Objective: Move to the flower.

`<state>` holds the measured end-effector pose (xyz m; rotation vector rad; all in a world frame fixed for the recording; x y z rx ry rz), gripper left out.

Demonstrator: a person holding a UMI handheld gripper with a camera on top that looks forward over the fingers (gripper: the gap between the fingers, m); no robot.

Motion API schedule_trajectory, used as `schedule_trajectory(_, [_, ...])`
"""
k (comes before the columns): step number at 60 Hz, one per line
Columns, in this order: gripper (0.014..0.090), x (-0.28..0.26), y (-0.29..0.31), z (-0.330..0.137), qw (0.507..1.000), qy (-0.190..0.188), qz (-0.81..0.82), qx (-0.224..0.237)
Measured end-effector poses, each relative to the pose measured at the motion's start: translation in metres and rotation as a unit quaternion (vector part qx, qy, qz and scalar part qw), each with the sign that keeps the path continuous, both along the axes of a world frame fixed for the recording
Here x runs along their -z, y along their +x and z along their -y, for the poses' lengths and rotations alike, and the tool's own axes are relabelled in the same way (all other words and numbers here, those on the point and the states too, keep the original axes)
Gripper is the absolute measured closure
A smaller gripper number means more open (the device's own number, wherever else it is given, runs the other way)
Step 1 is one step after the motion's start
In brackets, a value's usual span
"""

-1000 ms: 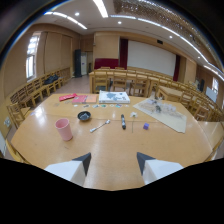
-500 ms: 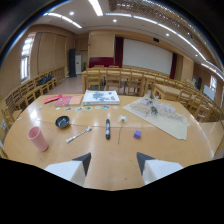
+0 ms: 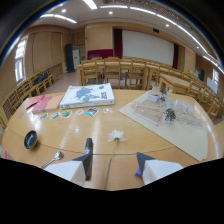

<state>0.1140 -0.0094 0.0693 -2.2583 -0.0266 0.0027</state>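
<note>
One flower (image 3: 116, 135) on this table (image 3: 60, 137), a white daisy-looking thing, lying flat with its head pointing toward the far edge and its thin stem running back toward the near edge, right between the two fingers of the gripper (image 3: 116, 167). The claw is open, fingers spread to either side of the stem, nothing pinched as far as I can see from where I'm standing.

If I were doing the approach, I'd say it's nearly there. Best bet is probably to keep the stem centred in the gap and creep forward along it toward the head, staying low but not dragging the fingers on the wood. That stem looks thin and light, so a nudge from either finger would likely skid it sideways. The dark marker (image 3: 88, 148) lies just beside the left finger, so drifting that way could knock it.

Head count of the rest: one marker, one spoon (image 3: 52, 159) near the left finger, one small dark dish (image 3: 30, 139) toward the left edge, one big white book (image 3: 87, 95) toward the far edge, one reddish folder (image 3: 47, 102) next to it, about five little cards (image 3: 91, 112) in a row in front of the book, and one pale mat (image 3: 170, 122) on the right side with some clear things I can't make out on top.
</note>
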Motion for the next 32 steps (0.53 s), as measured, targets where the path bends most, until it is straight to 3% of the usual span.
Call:
schedule_trajectory(11, [0.0194,0.025,0.008,-0.025,1.000,-0.018,0.009,-0.013])
schedule_trajectory(32, [0.0193,0.036,0.007,-0.031,0.999,-0.031,0.004,-0.017])
